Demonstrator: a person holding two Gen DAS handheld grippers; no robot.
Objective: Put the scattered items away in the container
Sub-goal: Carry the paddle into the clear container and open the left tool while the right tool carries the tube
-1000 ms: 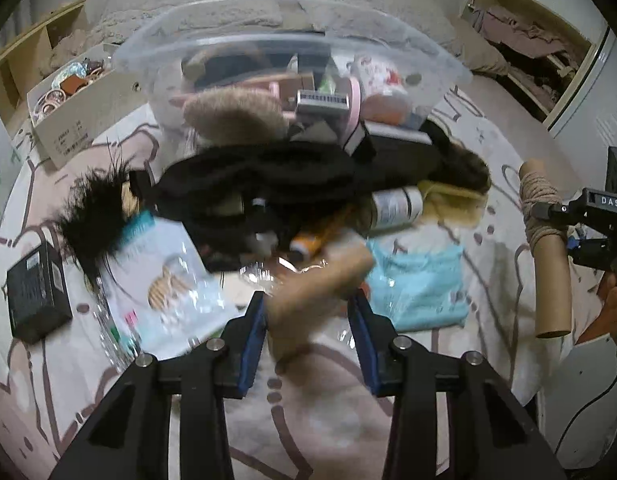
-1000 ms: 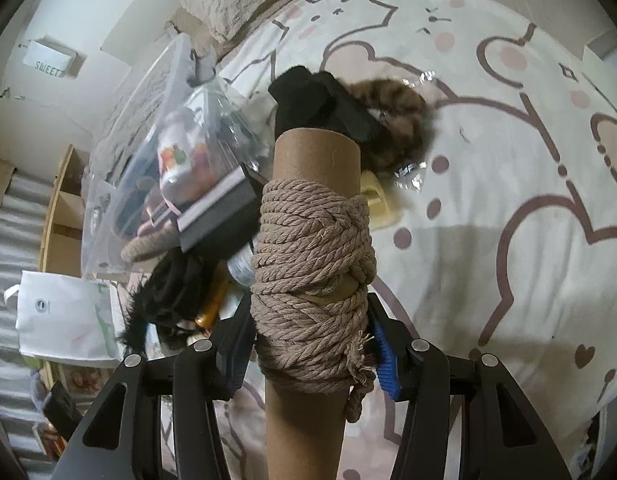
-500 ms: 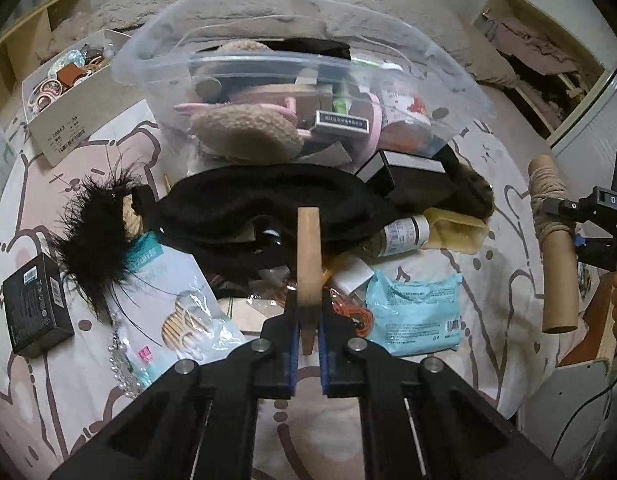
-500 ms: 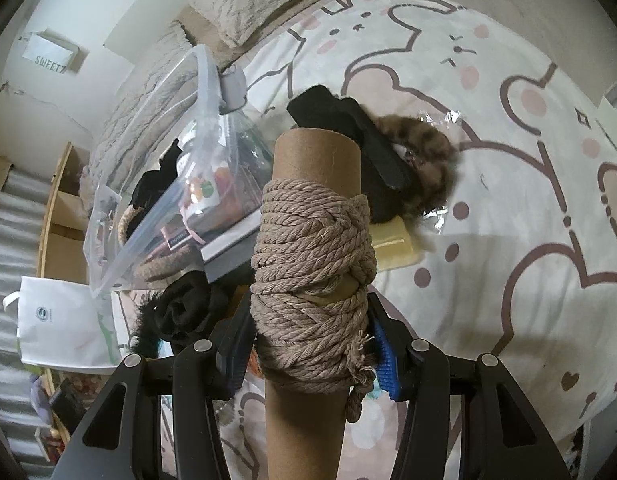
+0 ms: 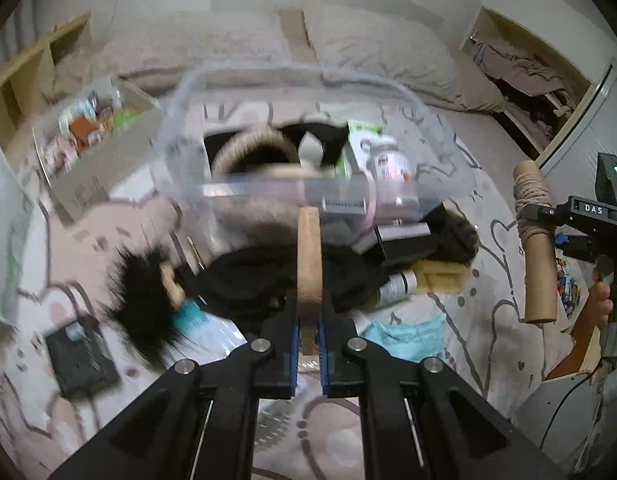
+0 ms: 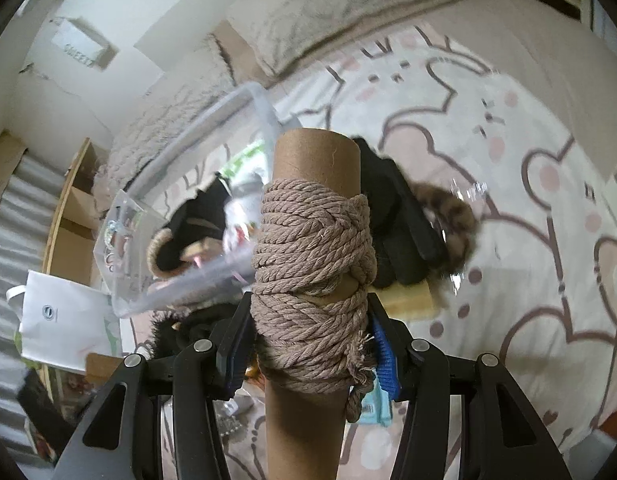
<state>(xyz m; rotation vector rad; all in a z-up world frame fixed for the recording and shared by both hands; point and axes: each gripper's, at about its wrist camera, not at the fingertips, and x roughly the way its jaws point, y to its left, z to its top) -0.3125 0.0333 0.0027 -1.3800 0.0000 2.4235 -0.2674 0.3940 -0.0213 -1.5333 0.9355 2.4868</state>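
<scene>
My left gripper (image 5: 308, 320) is shut on a flat tan cardboard piece (image 5: 308, 256), held on edge above the bedspread and in line with the clear plastic container (image 5: 300, 74). The container holds several items and also shows in the right wrist view (image 6: 212, 120). My right gripper (image 6: 312, 320) is shut on a cardboard tube (image 6: 314, 168) wound with beige rope (image 6: 312, 248), held upright. From the left wrist view that tube (image 5: 538, 264) hangs at the right, beside the container. Both views are blurred.
In front of the container lie black clothing (image 5: 248, 280), a black feathery item (image 5: 144, 292), a small black box (image 5: 82, 356), a teal packet (image 5: 408, 336), a bottle (image 5: 396, 284) and a yellow sponge (image 5: 440, 272). A cardboard box (image 5: 92, 176) stands at the left.
The left jaws closed on the tan piece and pressed it flat. Both grippers rose with their loads, so the container's inside now shows from higher up.
</scene>
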